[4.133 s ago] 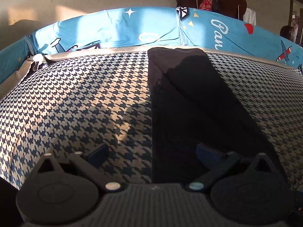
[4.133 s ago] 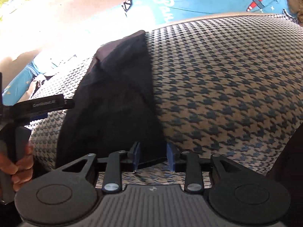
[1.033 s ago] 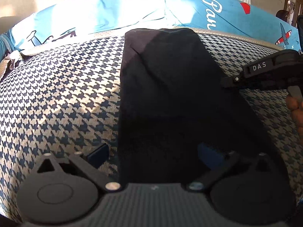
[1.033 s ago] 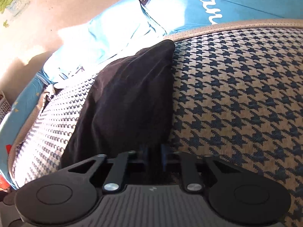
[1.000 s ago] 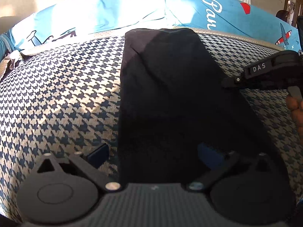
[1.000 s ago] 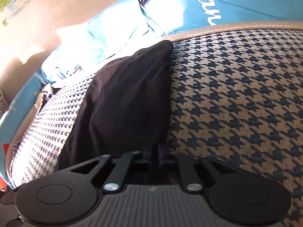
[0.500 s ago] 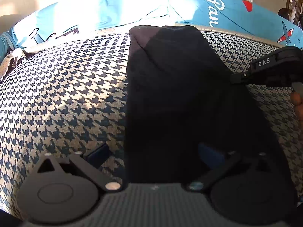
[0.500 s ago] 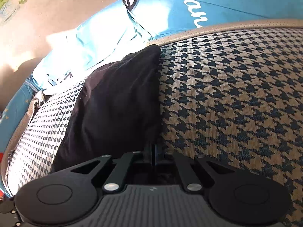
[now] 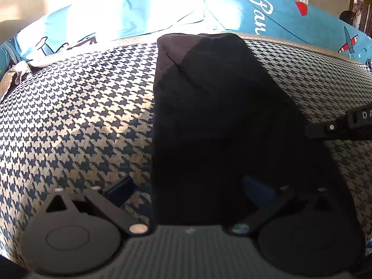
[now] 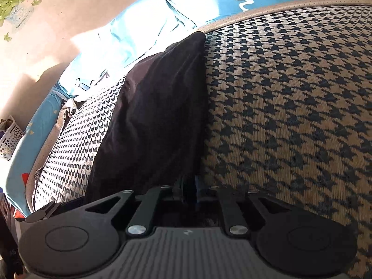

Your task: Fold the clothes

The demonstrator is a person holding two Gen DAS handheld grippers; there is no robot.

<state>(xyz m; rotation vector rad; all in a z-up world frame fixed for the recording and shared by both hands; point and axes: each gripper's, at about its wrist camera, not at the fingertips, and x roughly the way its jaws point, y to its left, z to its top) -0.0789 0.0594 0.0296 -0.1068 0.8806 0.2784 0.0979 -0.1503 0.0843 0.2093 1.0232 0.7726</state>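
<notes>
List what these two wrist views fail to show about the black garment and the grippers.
- Left wrist view: the black garment's near hem is hidden behind the left gripper's body.
- Left wrist view: the right gripper is cut off by the frame edge.
- Right wrist view: the cloth pinched by the right gripper is lost in shadow.
- Both views: garment type is unreadable, too dark.

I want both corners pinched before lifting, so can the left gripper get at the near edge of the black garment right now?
Probably yes: the left gripper is open, straddling the black garment's near left edge, with nothing between.
</notes>
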